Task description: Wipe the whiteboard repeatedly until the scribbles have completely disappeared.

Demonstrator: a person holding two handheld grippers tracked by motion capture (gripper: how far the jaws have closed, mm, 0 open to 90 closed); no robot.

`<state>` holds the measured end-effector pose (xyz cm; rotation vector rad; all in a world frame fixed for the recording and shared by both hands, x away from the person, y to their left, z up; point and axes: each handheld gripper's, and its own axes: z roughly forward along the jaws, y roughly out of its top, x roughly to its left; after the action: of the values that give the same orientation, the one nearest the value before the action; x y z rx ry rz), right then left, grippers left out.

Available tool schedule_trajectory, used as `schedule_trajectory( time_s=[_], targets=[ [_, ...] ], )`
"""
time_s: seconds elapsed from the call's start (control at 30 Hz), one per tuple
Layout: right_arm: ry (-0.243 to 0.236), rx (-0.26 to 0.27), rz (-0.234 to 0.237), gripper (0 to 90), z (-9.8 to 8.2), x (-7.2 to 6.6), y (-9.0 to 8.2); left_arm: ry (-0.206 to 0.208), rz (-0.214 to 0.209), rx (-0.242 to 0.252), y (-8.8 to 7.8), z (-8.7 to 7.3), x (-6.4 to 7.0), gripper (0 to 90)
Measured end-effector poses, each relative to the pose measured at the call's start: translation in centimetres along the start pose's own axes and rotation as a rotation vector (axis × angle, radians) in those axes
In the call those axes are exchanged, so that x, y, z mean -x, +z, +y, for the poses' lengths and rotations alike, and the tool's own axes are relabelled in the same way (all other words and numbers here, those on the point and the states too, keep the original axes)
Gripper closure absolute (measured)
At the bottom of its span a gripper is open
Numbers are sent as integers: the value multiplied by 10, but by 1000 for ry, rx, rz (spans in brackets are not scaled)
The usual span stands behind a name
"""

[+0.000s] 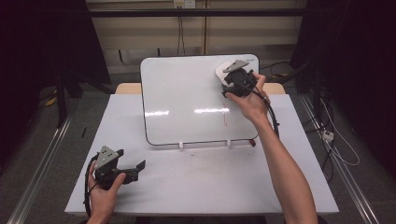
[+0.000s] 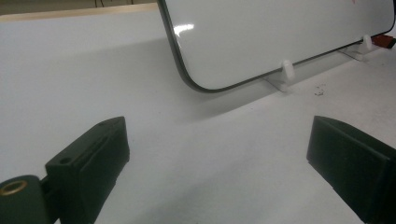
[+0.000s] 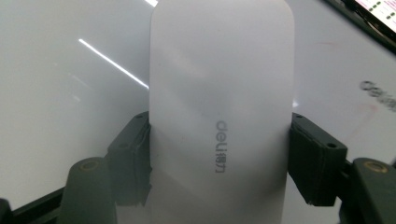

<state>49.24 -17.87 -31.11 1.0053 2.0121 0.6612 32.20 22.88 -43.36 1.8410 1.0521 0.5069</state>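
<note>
A whiteboard (image 1: 187,98) leans on two small white feet at the back of the table. A short red mark (image 1: 224,117) shows on its lower right. My right gripper (image 1: 229,80) is up at the board's top right corner, shut on a white eraser (image 3: 219,107) whose face lies against the board; the eraser (image 1: 222,70) peeks out beside the gripper. My left gripper (image 1: 135,167) rests low at the table's front left, open with nothing between its jaws. In the left gripper view the board's lower corner (image 2: 205,86) stands ahead of its own gripper (image 2: 217,158).
The white table (image 1: 201,182) spans the view; a wooden edge (image 1: 126,87) shows behind the board. A small red thing (image 1: 252,143) lies by the board's right foot. Dark stands and cables (image 1: 336,140) flank the table on both sides.
</note>
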Motion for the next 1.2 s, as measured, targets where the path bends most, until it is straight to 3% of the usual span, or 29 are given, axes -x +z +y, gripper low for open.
schedule_trajectory(
  time_s=[0.23,0.83,1.03,1.2],
  targets=[
    [-72,12,44,318,-22,-40,-3,-5,0,3,2,0,1,57],
    [-191,20,70,318,-87,-111,-15,-1,3,-5,3,0,2,56],
    [-204,28,65,318,-89,-113,-14,1,1,-6,4,0,2,56],
    [-149,36,25,318,-87,-96,-14,-5,5,-2,2,0,1,57]
  ],
)
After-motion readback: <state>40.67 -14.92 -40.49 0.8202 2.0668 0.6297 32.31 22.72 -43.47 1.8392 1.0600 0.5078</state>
